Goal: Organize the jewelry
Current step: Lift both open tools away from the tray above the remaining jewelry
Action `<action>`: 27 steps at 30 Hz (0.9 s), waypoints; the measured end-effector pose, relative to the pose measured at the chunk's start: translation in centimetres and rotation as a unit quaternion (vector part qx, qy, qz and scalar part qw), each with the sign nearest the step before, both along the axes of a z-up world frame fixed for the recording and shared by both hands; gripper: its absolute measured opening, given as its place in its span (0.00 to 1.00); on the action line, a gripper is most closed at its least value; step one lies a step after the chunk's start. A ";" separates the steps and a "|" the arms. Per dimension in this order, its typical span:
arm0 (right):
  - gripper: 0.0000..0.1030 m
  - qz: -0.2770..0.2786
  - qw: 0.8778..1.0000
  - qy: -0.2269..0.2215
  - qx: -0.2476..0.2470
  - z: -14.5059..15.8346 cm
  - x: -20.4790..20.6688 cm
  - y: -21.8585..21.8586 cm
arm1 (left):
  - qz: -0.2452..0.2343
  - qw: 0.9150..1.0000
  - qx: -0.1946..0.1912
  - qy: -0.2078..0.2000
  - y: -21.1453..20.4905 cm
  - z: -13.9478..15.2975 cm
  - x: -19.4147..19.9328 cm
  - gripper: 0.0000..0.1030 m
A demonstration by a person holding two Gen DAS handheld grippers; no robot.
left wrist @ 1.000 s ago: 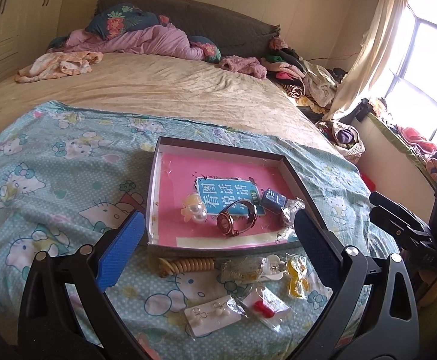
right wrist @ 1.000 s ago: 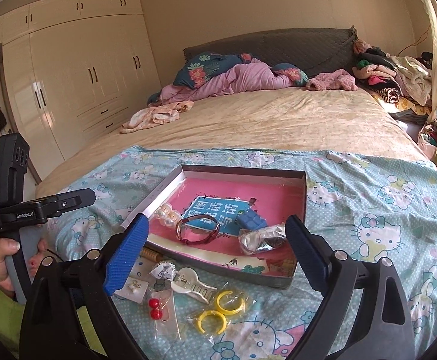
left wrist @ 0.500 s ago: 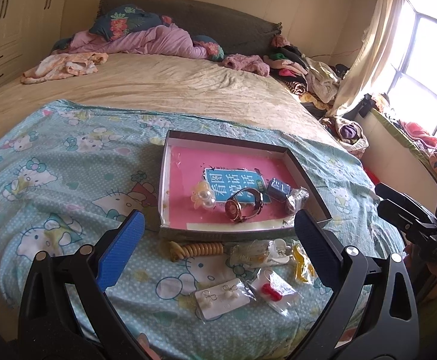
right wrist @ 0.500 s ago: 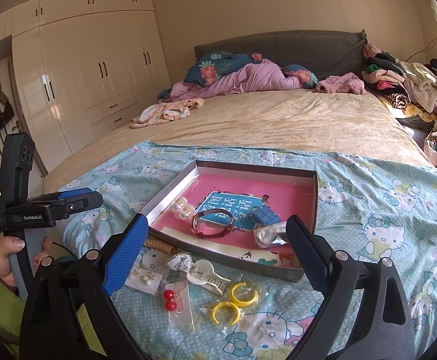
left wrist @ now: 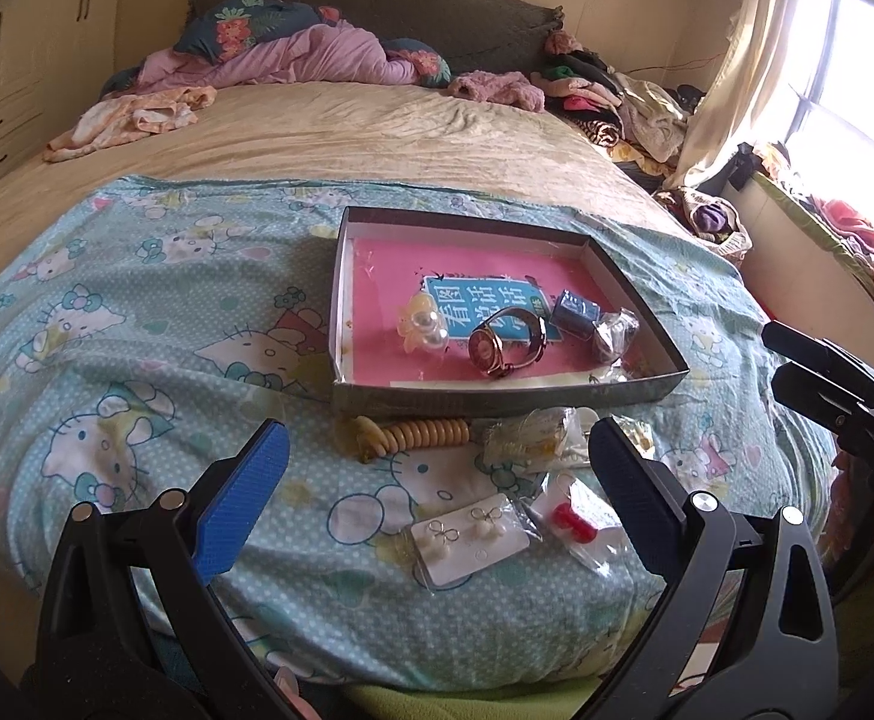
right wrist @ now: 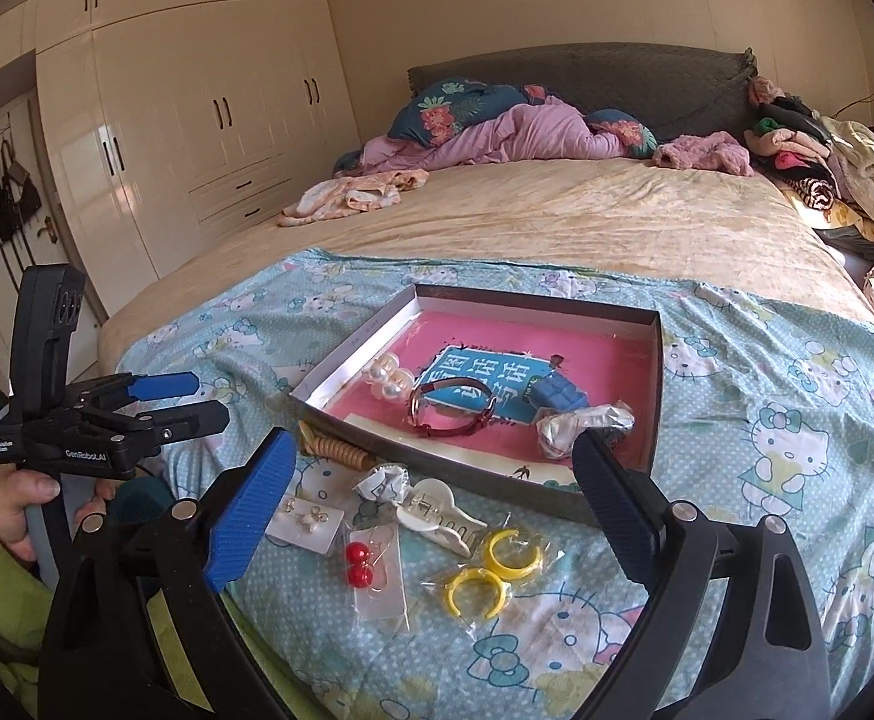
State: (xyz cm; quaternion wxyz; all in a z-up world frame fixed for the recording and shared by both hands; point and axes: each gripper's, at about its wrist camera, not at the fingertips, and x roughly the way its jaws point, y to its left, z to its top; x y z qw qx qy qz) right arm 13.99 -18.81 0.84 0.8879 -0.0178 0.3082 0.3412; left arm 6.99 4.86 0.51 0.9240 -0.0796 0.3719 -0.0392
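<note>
An open-topped tray (left wrist: 497, 401) with a pink floor lies on the Hello Kitty sheet. It holds a rose-gold watch (left wrist: 506, 343), a pearl clip (left wrist: 426, 329), a small blue box (left wrist: 575, 312) and a silvery wrapped piece (left wrist: 617, 330). In front of the tray lie a beige spiral hair tie (left wrist: 419, 435), an earring card (left wrist: 467, 534) and bagged red bead earrings (left wrist: 572, 522). The right wrist view adds a white hair claw (right wrist: 437, 510) and yellow hoop earrings (right wrist: 491, 570). My left gripper (left wrist: 437, 429) hovers open and empty near these loose pieces. So does my right gripper (right wrist: 437, 444), facing the tray (right wrist: 437, 463).
The sheet ends at the bed's near edge below both grippers. Behind the tray stretch a beige bedspread (left wrist: 347, 132), purple bedding and piled clothes (left wrist: 617, 96). Wardrobes (right wrist: 197, 120) stand at left. A hand (right wrist: 17, 504) in a green sleeve holds the left gripper (right wrist: 209, 401).
Both grippers have drawn back from the tray toward the bed's near edge, so the tray looks smaller. Both stay open and empty; no jewelry has moved.
</note>
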 end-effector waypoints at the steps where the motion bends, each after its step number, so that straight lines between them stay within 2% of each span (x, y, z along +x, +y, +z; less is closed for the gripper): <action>1: 0.90 0.002 1.000 0.001 -0.004 -0.2 0.0 0.1 | -0.001 1.000 0.002 0.003 0.0 -0.2 -0.1 0.91; 14: 0.90 0.016 0.999 0.032 -0.027 -3.2 0.1 1.3 | -0.013 0.998 0.005 0.068 -0.1 -4.5 -0.8 0.91; 27: 0.90 0.019 0.997 0.061 -0.048 -5.9 1.3 1.6 | -0.052 0.991 0.026 0.122 -3.2 -8.2 0.3 0.91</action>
